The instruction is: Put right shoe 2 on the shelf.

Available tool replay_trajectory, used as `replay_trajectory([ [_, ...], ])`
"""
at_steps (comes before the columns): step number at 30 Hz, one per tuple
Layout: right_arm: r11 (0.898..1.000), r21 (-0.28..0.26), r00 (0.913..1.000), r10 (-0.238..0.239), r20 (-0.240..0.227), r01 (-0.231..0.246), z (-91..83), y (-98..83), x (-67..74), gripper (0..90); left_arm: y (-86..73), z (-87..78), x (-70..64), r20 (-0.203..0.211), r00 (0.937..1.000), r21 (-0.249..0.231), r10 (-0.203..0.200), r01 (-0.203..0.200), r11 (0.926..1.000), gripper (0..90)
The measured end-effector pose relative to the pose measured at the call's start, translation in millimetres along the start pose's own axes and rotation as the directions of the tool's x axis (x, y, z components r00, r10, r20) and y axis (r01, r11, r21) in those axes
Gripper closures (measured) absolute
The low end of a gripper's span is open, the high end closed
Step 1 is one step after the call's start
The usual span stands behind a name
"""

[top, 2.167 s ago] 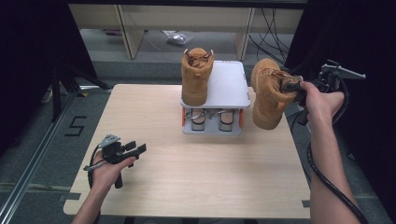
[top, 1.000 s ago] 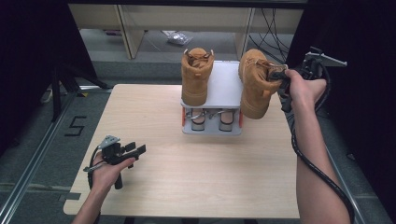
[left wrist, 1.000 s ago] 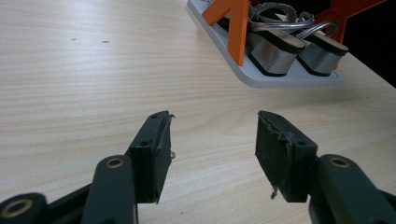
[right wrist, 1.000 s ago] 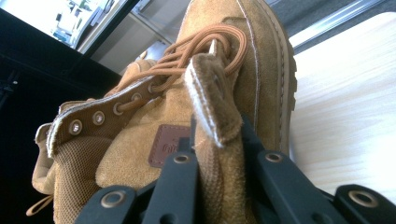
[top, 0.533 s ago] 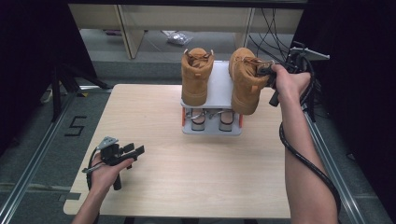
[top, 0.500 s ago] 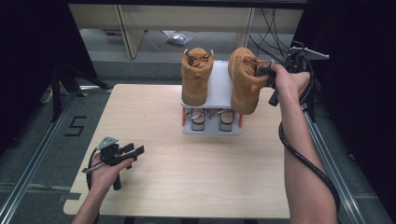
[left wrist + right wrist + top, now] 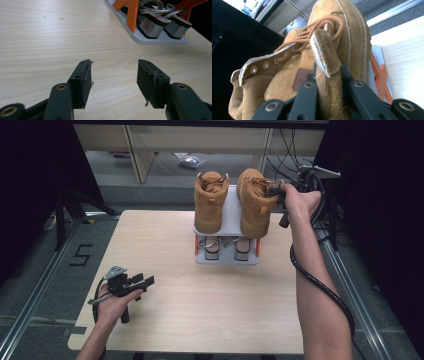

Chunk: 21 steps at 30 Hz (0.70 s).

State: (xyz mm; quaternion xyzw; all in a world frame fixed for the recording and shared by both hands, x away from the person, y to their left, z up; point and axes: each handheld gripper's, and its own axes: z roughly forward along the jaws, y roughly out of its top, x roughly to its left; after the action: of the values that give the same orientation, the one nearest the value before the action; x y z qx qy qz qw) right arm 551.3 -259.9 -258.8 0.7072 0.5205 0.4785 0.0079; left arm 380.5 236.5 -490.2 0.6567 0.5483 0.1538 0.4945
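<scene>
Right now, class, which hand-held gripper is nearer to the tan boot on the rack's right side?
Right. The right hand-held gripper is clamped on that boot at its collar; the left hand-held gripper rests open on the table, well short of the rack.

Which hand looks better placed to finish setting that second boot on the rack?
The right. Its claw is clamped on the collar of the right-hand boot at the rack. The left claw is open, low over the table, far from the rack.

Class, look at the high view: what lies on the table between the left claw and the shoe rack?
Nothing: bare wooden table separates the left claw from the shoe rack, as the left gripper view also shows.
</scene>
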Motion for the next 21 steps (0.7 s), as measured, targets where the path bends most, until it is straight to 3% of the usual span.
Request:
replay_trajectory([
  [7,1.000,0.003,0.9999,-0.014,0.000,0.014,8.3,0.7,4.1,82.7,0.1,-0.9,1.1,-0.003,1.0000,0.000,-0.001,0.001,1.0000,45.0],
  [10,1.000,0.015,1.0000,0.002,0.002,-0.003,12.1,0.7,7.4,82.1,-0.4,-0.3,2.6,0.002,1.0000,-0.007,-0.005,0.005,1.0000,45.0],
  [12,0.999,0.014,0.9987,-0.049,0.007,0.049,16.2,0.9,9.0,78.9,-0.5,0.0,2.4,0.003,1.0000,-0.008,-0.007,0.007,0.9999,44.9],
  [13,0.999,0.010,0.9985,-0.053,0.009,0.053,17.5,0.5,11.6,76.3,-0.5,0.3,2.1,0.003,1.0000,-0.006,-0.007,0.007,1.0000,44.9],
  [14,0.996,-0.026,0.9962,-0.087,0.008,0.087,21.1,-0.5,14.7,65.3,-0.9,0.8,1.4,0.009,1.0000,-0.004,-0.003,0.003,1.0000,44.9],
  [15,0.997,-0.030,0.9971,-0.073,-0.020,0.073,21.7,-0.6,15.9,62.8,-0.9,0.8,1.4,0.009,1.0000,-0.004,-0.003,0.003,1.0000,45.0],
  [17,0.989,-0.046,0.9897,-0.143,-0.003,0.143,18.0,-1.5,20.5,59.1,-1.0,0.2,-0.1,0.006,1.0000,-0.004,-0.004,0.004,1.0000,45.0],
  [19,0.985,-0.063,0.9864,-0.164,-0.010,0.163,14.6,-2.1,22.4,55.0,-1.2,0.1,0.0,0.010,0.9999,-0.011,-0.004,0.004,0.9999,44.9],
  [20,0.972,-0.123,0.9788,-0.204,-0.019,0.200,2.7,-2.5,23.2,51.1,-1.5,-0.4,-0.1,0.012,0.9999,-0.011,-0.004,0.004,0.9999,45.0],
  [21,0.972,-0.123,0.9788,-0.204,-0.019,0.200,2.7,-2.5,23.2,51.1,-1.5,-0.4,-0.1,0.012,0.9999,-0.011,-0.004,0.004,0.9999,45.0],
])
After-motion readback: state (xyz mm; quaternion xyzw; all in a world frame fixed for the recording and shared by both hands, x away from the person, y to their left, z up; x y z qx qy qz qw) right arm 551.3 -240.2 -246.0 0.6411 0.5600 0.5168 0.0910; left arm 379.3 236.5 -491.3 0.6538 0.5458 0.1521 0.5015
